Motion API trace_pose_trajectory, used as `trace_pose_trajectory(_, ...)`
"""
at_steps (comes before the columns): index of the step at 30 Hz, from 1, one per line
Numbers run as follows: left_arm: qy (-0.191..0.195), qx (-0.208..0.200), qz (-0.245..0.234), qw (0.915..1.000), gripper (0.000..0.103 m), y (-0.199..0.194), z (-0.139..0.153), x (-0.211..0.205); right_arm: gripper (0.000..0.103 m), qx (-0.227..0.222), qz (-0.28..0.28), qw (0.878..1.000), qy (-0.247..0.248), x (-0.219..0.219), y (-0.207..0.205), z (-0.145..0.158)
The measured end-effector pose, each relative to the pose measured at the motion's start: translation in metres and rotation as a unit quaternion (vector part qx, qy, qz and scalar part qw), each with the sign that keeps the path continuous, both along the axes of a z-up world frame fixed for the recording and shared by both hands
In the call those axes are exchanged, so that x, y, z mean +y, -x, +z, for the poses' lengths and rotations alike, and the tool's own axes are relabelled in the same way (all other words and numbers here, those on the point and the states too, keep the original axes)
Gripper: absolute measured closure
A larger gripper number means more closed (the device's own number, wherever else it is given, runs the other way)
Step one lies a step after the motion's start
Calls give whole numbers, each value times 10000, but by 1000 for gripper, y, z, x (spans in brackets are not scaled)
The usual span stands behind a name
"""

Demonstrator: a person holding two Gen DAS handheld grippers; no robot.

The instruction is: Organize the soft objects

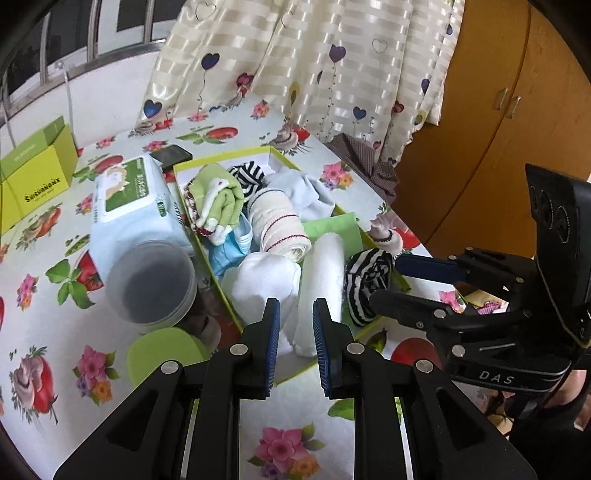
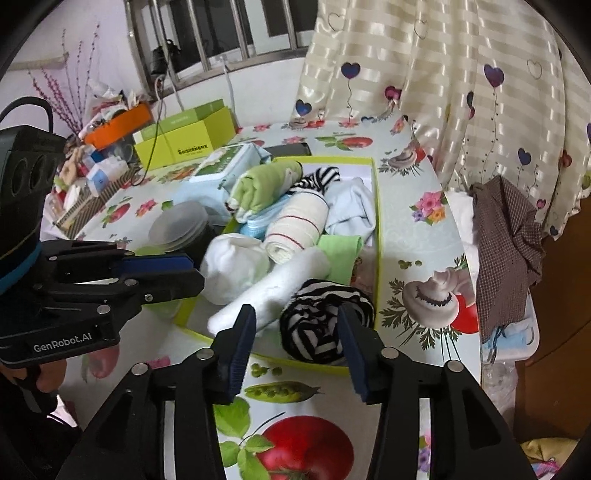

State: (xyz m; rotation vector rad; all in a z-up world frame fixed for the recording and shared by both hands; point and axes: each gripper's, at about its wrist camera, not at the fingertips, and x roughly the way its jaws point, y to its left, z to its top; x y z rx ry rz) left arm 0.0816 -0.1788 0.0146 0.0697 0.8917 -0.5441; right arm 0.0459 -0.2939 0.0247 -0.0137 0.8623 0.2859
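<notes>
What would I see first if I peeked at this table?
A green box in the middle of the flowery table, stuffed with rolled cloths. A black-and-white striped bundle sits at its near corner, between the open right gripper's fingers. The left gripper, also open, points at a white roll.

Barred window (image 2: pixel 236 33), heart-print curtain (image 1: pixel 332 66) (cream stripes), wooden cabinet (image 1: pixel 498 122), floral tablecloth (image 1: pixel 55 295)

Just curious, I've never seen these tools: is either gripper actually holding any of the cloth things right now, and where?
Nothing is held. The left gripper and right gripper are both open, with the striped bundle lying loose in the green box.
</notes>
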Motion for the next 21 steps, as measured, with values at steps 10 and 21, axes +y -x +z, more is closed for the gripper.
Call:
trace_pose_trajectory(10, -86, -446, 140, 9989, 82, 31, 15, 8, 43, -157, -76, 9994, 299, 18, 19, 15)
trace_pose_trajectory(21, -241, -582, 613, 9961, 82, 54, 14, 27, 40, -166, -98, 9979, 622, 44, 45, 17)
